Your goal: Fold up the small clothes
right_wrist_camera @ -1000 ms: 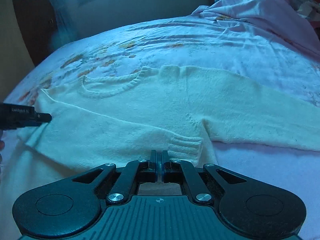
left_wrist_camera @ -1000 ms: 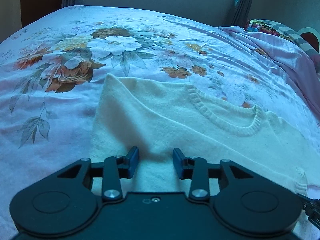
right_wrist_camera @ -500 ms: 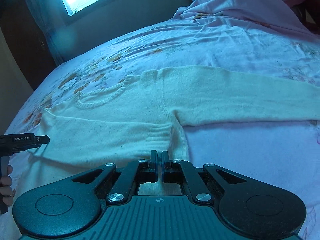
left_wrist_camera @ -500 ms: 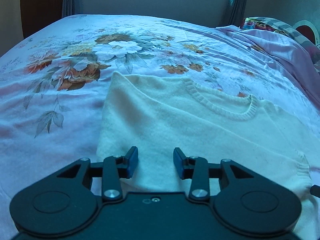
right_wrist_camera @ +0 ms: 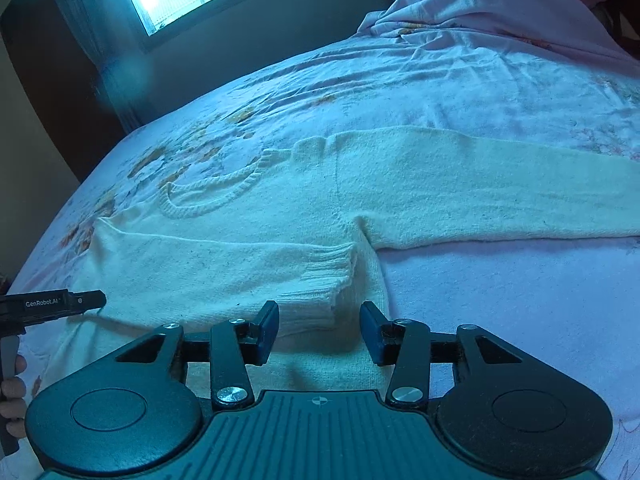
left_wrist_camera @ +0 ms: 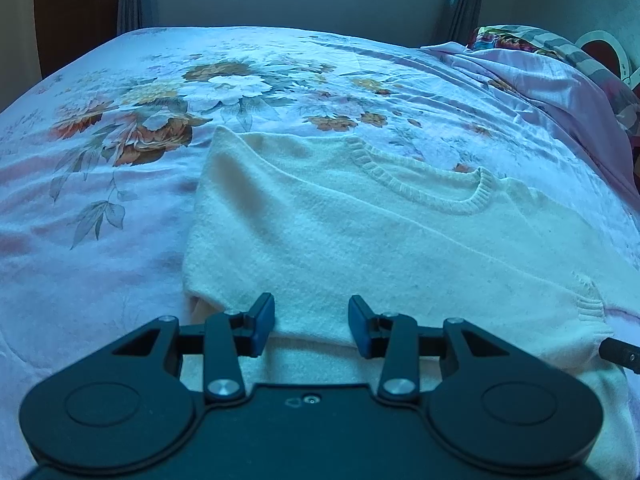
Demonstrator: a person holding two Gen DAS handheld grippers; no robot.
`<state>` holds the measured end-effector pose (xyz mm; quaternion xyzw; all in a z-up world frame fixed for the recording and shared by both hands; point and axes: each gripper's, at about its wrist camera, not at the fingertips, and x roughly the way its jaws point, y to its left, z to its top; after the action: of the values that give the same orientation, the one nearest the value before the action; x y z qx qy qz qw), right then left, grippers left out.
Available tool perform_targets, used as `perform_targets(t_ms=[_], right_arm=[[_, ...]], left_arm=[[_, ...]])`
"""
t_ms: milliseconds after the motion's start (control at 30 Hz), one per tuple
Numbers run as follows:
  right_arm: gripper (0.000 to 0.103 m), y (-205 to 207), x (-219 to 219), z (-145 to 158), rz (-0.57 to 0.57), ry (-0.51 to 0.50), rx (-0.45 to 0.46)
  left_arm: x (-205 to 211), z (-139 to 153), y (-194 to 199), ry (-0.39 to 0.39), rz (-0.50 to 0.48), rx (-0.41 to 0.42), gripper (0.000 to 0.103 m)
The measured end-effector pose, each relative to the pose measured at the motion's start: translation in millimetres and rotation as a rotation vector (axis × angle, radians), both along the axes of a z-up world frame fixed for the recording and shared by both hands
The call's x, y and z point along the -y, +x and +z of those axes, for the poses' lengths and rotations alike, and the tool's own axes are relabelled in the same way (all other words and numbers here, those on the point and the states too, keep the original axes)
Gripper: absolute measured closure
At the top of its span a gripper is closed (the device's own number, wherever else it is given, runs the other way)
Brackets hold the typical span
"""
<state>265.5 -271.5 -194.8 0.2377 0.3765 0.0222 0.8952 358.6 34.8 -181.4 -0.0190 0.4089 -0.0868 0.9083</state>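
Gaping, empty jaws on both: right gripper (right_wrist_camera: 319, 328) above the folded sleeve cuff (right_wrist_camera: 328, 276), left gripper (left_wrist_camera: 311, 326) over the cream sweater (left_wrist_camera: 360, 240) on the floral bedsheet (left_wrist_camera: 120, 160). Other sleeve (right_wrist_camera: 500, 192) cut off at frame edge; sweater hem hidden beneath grippers.

I'm seeing cream sweater (left_wrist_camera: 360, 240) w/ ribbed collar, lying on pink bedsheet (left_wrist_camera: 100, 280) showing orange/white floral print; blue-padded black grippers.

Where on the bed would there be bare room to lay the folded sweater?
Bare floral sheet lies left of the sweater, and more below its outstretched sleeve. The crumpled blanket crowds the far right.
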Motion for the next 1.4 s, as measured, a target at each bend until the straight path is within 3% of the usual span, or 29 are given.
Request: perform_targets(t_ms=[100,200,267,367,467,567,667,733,800,900,967,1100,1400], right_arm=[[0.059,6,-2,-3,0.019,0.005,0.003],[0.087,13,-7,-2,0.055,0.002,-0.003],[0.093,12,-9,2,0.095,0.011,-0.012],[0.093,7,2,4,0.065,0.073,-0.043],[0.094,6,12,-4,-0.012,-0.002,-0.101],[0.093,2,13,7,-0.048,-0.066,-0.048],[0.093,4,3,18,0.002,-0.038,0.024],[0.093,10,-11,16,0.050,-0.041,0.017],[0.093,18,-22,2,0.066,-0.100,-0.047],[0.093,15,-15,1,0.043,-0.060,-0.047],[0.093,7,-6,12,0.015,-0.063,-0.013],[0.093,-3,27,14,-0.079,-0.066,-0.042],[0.075,-46,124,-2,-0.349,-0.052,-0.127]], left_arm=[[1,-1,0,0.002,0.003,0.001,0.065],[2,-2,0,0.004,0.004,0.001,0.064],[2,-2,-1,0.012,-0.001,0.005,0.064],[2,-3,-1,0.021,-0.008,0.007,0.064],[5,-3,-2,0.034,-0.011,0.006,0.063],[6,1,-4,0.038,-0.009,0.008,0.063],[14,6,-8,0.030,-0.037,0.023,0.061],[21,5,-8,0.031,-0.048,0.019,0.059],[28,-2,-9,0.045,-0.053,0.005,0.056],[33,-1,-13,0.068,-0.053,0.004,0.056],[32,7,-18,0.054,-0.059,0.010,0.054],[37,19,-31,0.046,-0.046,0.019,0.037],[77,12,-45,0.028,-0.079,-0.009,0.033]])
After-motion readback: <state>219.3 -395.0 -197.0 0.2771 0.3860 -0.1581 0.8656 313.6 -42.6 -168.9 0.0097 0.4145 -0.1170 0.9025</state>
